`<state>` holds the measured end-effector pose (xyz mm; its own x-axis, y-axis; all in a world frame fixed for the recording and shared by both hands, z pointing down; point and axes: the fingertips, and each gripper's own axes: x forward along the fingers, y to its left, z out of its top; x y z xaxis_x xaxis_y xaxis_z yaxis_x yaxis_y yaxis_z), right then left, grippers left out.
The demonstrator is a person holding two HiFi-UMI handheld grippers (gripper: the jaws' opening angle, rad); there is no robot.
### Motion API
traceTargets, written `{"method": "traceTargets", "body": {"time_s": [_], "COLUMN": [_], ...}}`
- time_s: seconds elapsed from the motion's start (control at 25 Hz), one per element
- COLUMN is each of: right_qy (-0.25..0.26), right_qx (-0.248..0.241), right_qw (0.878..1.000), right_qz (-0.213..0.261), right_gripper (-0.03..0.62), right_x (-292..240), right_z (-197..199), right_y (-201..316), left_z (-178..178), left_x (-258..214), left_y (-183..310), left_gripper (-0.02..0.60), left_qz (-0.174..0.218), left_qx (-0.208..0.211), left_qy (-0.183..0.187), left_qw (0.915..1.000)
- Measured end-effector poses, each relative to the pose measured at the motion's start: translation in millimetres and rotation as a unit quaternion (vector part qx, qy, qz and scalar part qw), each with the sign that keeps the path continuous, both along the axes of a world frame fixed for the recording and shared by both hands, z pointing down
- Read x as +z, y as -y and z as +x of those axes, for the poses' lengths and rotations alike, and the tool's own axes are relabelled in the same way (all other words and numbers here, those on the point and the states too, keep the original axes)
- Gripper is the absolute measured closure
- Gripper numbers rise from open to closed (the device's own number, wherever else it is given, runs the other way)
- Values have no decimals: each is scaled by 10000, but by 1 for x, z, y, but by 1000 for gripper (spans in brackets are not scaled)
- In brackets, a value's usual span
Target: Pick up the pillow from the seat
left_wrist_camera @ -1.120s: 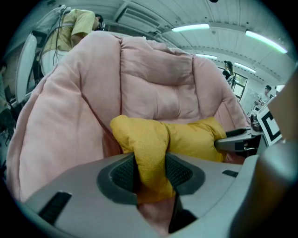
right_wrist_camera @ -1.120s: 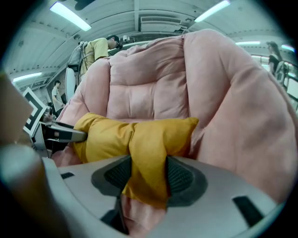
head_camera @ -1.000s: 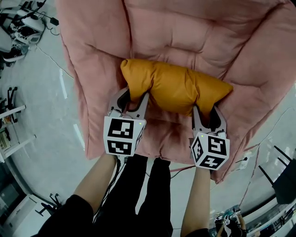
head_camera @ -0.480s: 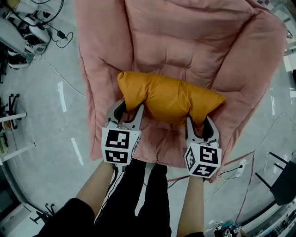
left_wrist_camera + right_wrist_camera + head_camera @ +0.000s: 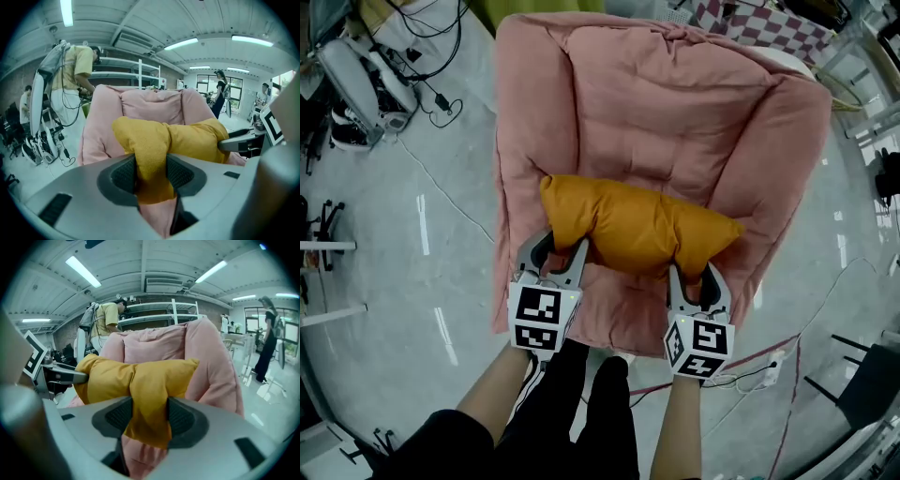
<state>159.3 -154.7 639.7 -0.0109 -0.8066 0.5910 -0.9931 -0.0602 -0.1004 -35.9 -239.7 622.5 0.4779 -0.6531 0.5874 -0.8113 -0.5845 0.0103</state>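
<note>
An orange-yellow pillow [image 5: 628,223] hangs crosswise over the front of the pink padded seat [image 5: 666,112], held at both ends. My left gripper [image 5: 562,255] is shut on the pillow's left end [image 5: 149,154], the fabric bunched between the dark pads. My right gripper [image 5: 692,277] is shut on the pillow's right end [image 5: 149,399] in the same way. In both gripper views the pillow [image 5: 112,376] stretches sideways in front of the pink chair back [image 5: 150,105]. The pillow looks lifted off the seat cushion.
The pink chair [image 5: 534,281] stands on a shiny grey floor [image 5: 412,281]. Cables and equipment [image 5: 366,66] lie at the upper left, a power strip and cords [image 5: 769,361] at the lower right. People stand in the background [image 5: 79,70], and shelving [image 5: 159,310] is behind the chair.
Both grippers with the pillow have drawn back from the chair toward the person; more of the chair back and floor shows now. The grip on both ends is unchanged.
</note>
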Motion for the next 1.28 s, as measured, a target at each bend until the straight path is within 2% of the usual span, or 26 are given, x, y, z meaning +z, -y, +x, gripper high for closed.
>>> {"method": "traceTargets", "body": {"time_s": [0.56,1.28], "right_qy": [-187,-373], "right_qx": [-162,-379], "right_qw": [9983,9925], "right_qz": [534,1100], "right_gripper": [351,350], "right_x": [-116,-238], "right_z": [-9,-29], "right_y": [-19,-75], "left_z": [-12,-35], "left_x": [-118,-237], "left_y": [-27,-92], "left_gripper": [402,401], "left_qz": [575,1072], "left_qx": [-121,-243], "left_qy": [-134,-317], "left_qw": [9982,9934]}}
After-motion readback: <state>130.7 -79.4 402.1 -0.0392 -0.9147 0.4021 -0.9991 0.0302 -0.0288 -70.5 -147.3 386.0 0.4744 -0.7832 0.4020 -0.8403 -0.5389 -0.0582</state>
